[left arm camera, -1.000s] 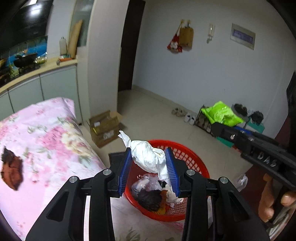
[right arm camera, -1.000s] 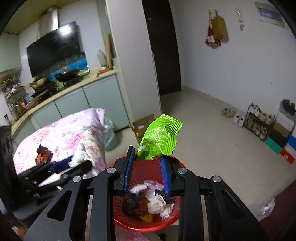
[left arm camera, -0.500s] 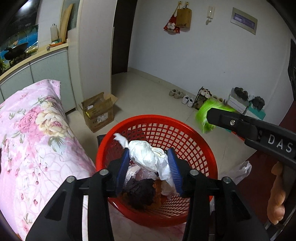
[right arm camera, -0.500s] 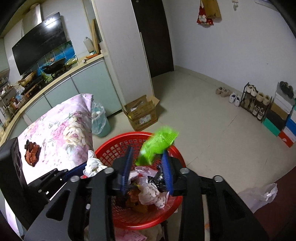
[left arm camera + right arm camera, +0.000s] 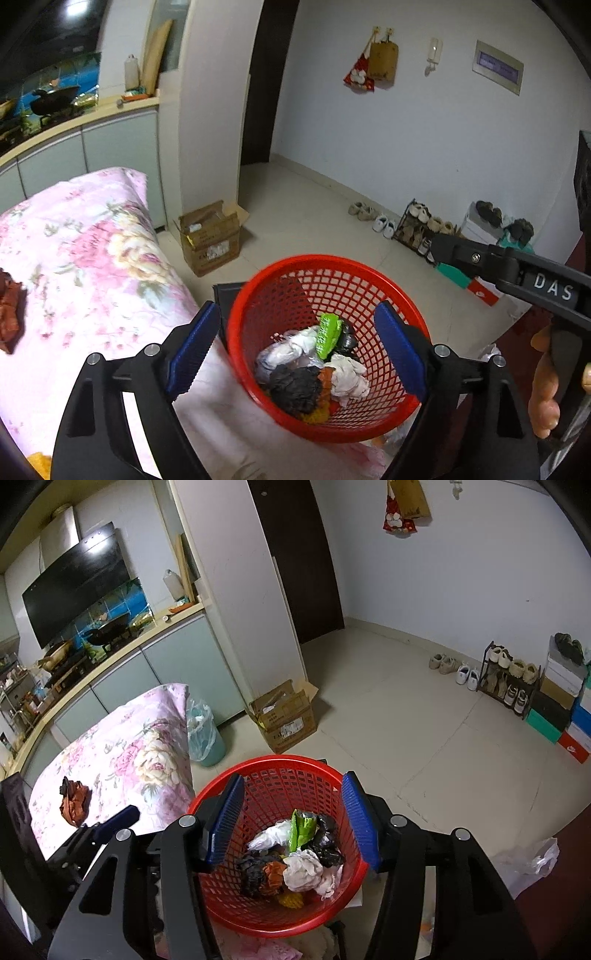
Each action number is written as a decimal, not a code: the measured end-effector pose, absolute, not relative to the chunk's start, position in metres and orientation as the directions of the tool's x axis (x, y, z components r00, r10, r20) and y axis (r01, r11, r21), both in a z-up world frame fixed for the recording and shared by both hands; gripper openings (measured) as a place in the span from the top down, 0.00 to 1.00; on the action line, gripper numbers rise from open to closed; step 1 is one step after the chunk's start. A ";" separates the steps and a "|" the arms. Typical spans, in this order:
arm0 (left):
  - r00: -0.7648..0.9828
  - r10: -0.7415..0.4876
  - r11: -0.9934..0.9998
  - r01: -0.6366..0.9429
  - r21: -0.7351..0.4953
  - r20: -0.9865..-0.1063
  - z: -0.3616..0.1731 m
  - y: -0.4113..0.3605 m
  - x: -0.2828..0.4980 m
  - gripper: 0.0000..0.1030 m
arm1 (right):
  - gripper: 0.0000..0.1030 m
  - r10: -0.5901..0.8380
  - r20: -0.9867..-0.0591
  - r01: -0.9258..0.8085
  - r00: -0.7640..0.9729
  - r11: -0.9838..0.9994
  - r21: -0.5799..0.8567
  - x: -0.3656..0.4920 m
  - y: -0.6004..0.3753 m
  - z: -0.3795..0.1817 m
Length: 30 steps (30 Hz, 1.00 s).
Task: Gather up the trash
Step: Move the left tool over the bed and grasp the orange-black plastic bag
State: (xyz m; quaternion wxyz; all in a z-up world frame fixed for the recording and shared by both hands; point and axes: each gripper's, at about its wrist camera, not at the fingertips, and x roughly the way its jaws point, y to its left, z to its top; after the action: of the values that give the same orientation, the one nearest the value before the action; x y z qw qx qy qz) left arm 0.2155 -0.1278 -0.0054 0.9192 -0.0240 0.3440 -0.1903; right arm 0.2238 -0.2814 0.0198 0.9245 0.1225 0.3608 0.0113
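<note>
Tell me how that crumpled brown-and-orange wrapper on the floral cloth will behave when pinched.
The wrapper looks creased and thin, so probably floppy and light. It lies loose on the soft floral cloth, so the jaws may snag fabric. Unlikely to roll.

The round red mesh plastic basket is open-topped, its far half clear above the crumpled trash pile. The pink floral-covered bed crowds its left; bare tiled floor lies open far right, beyond the brown cardboard box.
</note>
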 end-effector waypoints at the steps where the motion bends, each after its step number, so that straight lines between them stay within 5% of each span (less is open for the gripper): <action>1: 0.698 -0.360 0.929 0.328 -0.170 -0.619 -0.003 -0.125 0.213 0.20 | 0.48 0.111 -0.661 0.065 0.742 0.970 0.235 0.223 -0.281 0.021; 20: 0.839 -0.138 0.990 0.131 -0.051 -0.526 0.038 -0.049 0.159 0.18 | 0.36 0.187 -0.535 -0.077 0.824 0.972 0.222 0.190 -0.238 0.056; 23: 0.843 -0.116 0.993 0.104 -0.052 -0.526 0.040 -0.032 0.155 0.18 | 0.26 0.208 -0.529 -0.103 0.823 0.970 0.220 0.185 -0.227 0.056; 30: 0.851 -0.039 0.997 0.000 -0.074 -0.523 0.052 0.035 0.148 0.18 | 0.24 0.252 -0.548 -0.173 0.798 0.966 0.193 0.181 -0.196 0.047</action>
State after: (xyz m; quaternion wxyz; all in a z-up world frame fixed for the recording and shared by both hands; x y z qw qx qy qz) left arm 0.1477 0.0349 0.0518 0.9614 -0.0358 0.2725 -0.0101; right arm 0.1806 -0.1963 0.0472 0.9457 0.0665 0.2976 0.1122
